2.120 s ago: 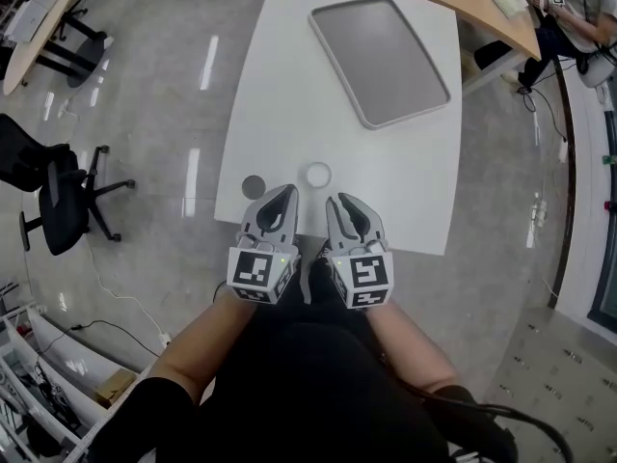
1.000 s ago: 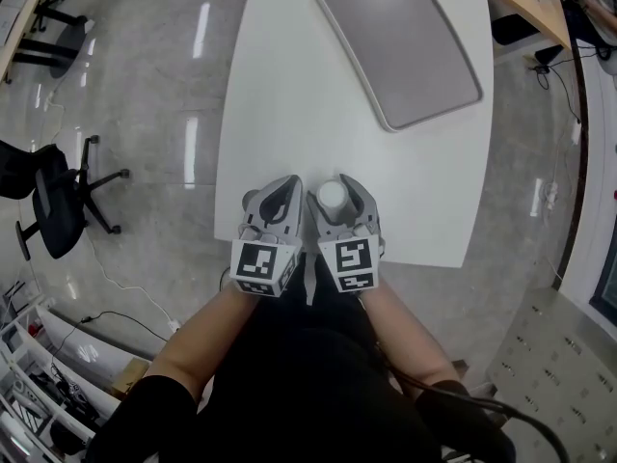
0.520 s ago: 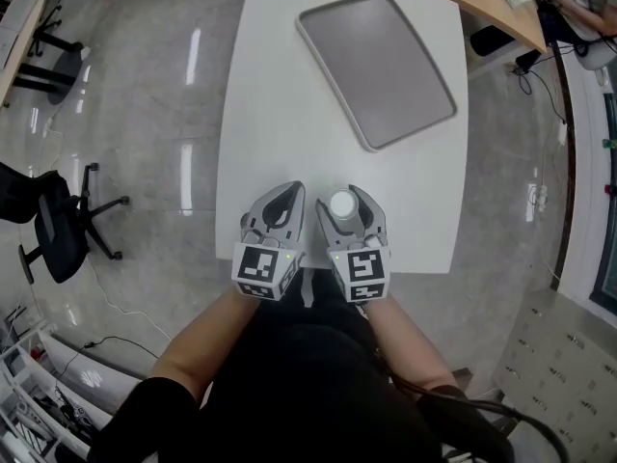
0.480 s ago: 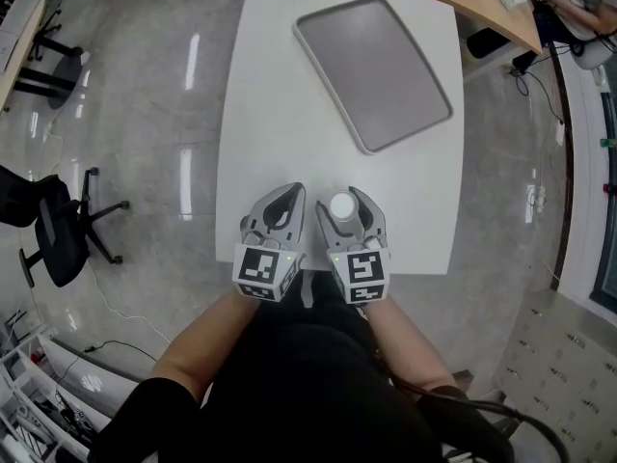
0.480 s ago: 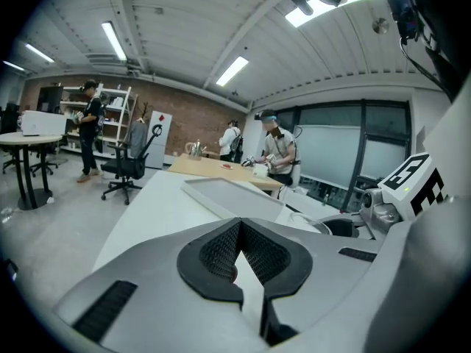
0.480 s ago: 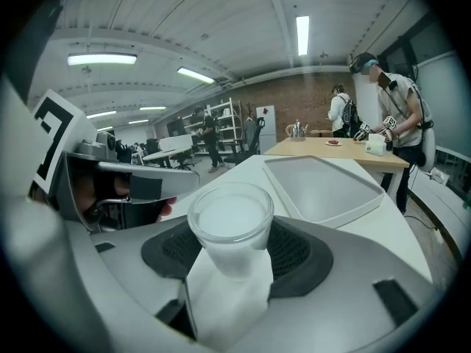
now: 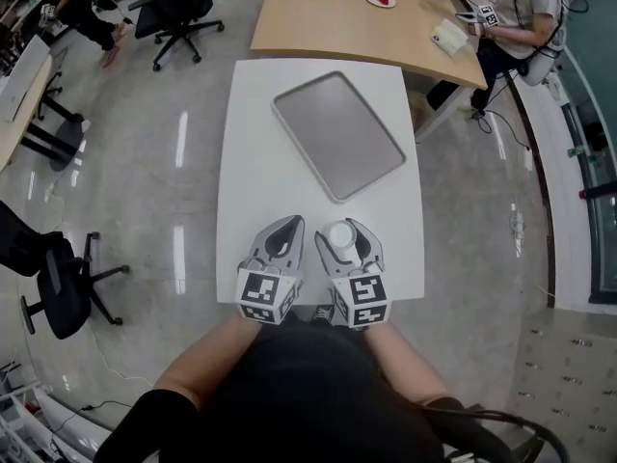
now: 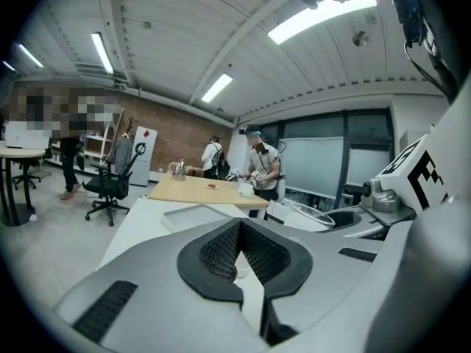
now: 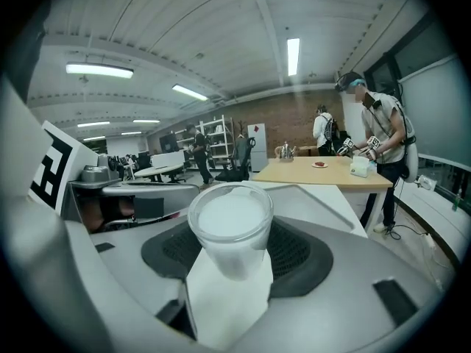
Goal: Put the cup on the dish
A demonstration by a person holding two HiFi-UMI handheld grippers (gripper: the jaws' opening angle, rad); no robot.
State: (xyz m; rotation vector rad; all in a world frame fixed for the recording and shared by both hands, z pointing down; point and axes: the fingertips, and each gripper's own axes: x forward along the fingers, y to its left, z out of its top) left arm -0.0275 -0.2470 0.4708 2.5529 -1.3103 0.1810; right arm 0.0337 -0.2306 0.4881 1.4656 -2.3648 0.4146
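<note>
A clear plastic cup (image 7: 339,236) with white inside sits between the jaws of my right gripper (image 7: 341,230), which is shut on it above the near end of the white table (image 7: 289,186). In the right gripper view the cup (image 9: 230,223) stands upright between the black pads (image 9: 298,252). My left gripper (image 7: 291,224) is just to its left, jaws together and holding nothing; in its own view the left gripper (image 8: 239,225) has its tips touching. A grey rectangular tray (image 7: 337,133) lies further up the table. No small dish shows in any view.
A wooden table (image 7: 366,13) with a small plate and a person (image 7: 506,8) beside it stands beyond the white table. Office chairs (image 7: 183,3) stand on the shiny floor at the left. The white table's near edge runs just under the grippers.
The right gripper went from empty behind the standing cup to shut on it. A small grey disc seen left of the cup earlier is hidden now. The head view has since swung out.
</note>
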